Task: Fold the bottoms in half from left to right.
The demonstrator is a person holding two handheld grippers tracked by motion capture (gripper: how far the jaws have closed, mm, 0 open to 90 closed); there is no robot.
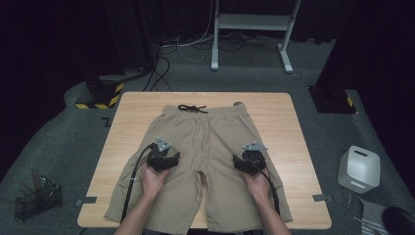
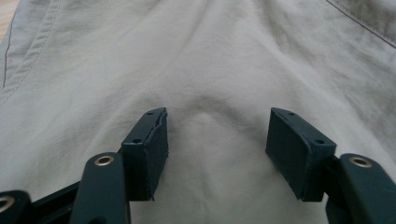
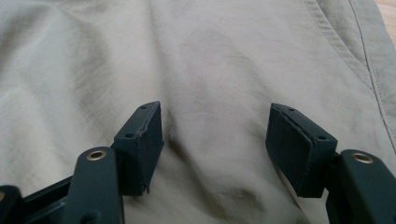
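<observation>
Both tools, left (image 1: 164, 157) and right (image 1: 251, 161), rest jaws-wide on the shorts (image 1: 205, 147).

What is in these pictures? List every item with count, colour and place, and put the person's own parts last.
Shorts: one, khaki, spread flat on the table, waistband at the far side.
Drawstring: one, black, tied at the waistband.
Table: one, light wood, centre of the high view.
Wire basket: one, black, on the floor at the near left.
White box: one, on the floor at the right.
White frame: one, on the floor beyond the table.
Cables: several, black and white, on the far floor.
Left gripper: one, black, jaws apart over the left leg's fabric.
Right gripper: one, black, jaws apart over the right leg.
Hands: two, holding the grippers.
</observation>
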